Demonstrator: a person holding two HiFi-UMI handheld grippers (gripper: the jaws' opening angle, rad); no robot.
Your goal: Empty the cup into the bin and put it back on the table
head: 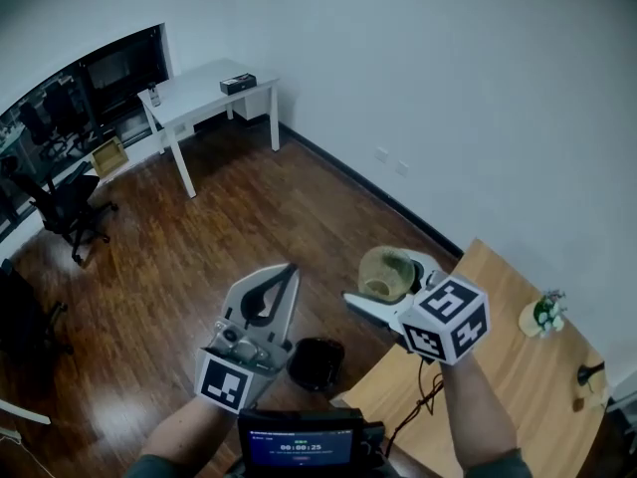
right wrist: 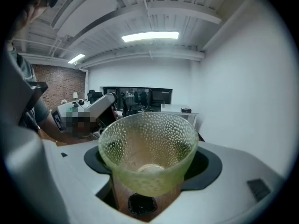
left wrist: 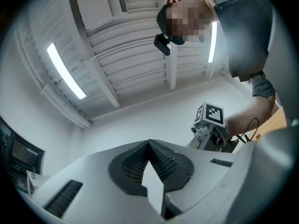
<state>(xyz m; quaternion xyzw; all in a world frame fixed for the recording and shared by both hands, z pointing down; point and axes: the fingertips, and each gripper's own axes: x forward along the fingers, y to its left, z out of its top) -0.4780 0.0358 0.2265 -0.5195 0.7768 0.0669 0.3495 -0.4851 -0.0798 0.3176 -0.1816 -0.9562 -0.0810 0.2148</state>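
Past table edge point(head: 466, 253), cup point(head: 385, 272) over open floor point(head: 199, 257)

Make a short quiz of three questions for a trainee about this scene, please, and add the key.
1. True or false: the right gripper holds the cup.
2. The black bin stands: A) on the wooden table, B) on the floor, C) on the white desk.
3. Fill in: the jaws of the left gripper are ____.
Key: 1 true; 2 B; 3 together, with nothing between them.
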